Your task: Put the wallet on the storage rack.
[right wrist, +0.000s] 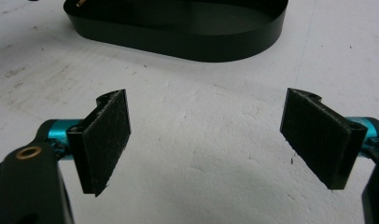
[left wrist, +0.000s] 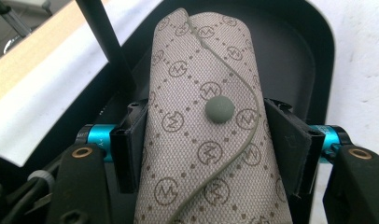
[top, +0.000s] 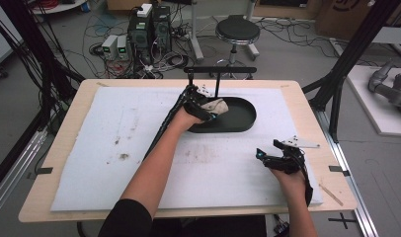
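High view: a white foam mat (top: 114, 148) covers the wooden table (top: 307, 106), with a black oval tray (top: 240, 118) at far centre and computer towers (top: 149, 29) on the floor beyond. Left gripper view: the left gripper (left wrist: 208, 140) is clamped on a beige monogram pouch (left wrist: 201, 154) over the tray (left wrist: 290, 60). Right gripper view: the right gripper (right wrist: 208, 140) is wide open and empty above the mat (right wrist: 201, 140), near the tray (right wrist: 187, 44).

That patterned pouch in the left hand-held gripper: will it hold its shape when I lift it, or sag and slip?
The patterned pouch looks like soft fabric closed by a snap button, so its unsupported ends probably droop. It bulges between the left hand-held gripper pads, suggesting it squashes rather than resists. Its woven-looking surface against the pads likely grips well; slipping seems unlikely.
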The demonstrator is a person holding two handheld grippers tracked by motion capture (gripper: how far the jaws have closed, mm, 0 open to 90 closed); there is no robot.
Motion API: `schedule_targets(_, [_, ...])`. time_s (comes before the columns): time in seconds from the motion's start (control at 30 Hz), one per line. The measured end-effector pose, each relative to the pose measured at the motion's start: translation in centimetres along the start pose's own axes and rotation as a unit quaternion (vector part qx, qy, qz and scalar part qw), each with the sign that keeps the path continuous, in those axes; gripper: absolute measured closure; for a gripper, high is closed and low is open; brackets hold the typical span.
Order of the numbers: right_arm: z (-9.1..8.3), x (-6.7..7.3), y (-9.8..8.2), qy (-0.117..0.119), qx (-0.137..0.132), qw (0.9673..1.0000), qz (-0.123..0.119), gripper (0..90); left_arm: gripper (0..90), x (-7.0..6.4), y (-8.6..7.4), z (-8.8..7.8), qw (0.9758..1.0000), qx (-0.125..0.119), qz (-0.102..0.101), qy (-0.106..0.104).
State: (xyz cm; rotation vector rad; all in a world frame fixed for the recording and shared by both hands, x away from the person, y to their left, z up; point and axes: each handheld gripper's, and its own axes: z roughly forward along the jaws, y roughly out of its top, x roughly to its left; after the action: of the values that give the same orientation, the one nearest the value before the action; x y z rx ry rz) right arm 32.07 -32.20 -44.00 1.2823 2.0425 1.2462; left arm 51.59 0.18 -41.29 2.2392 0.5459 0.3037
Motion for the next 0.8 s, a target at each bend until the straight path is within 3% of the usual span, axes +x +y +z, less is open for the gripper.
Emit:
schedule_targets(0.33, [-0.1, -0.2, -0.1, -0.001, -0.001, 1.0000, 0.001, 16.6, 36.0, 0.6, -1.1, 1.9, 0.9998, 0.015, -0.009, 0.000])
schedule_targets(0.53, [0.0, -0.2, -0.1, -0.003, 0.000, 1.0000, 0.003, 16.6, 34.9, 0.9, -1.2, 2.3, 0.9991, 0.040, -0.016, 0.008])
schedule_targets(0.8, [0.0, -0.1, -0.1, -0.001, 0.002, 1.0000, 0.001, 16.6, 22.2, 0.9, -0.9, 1.7, 0.9989, 0.036, -0.021, 0.022])
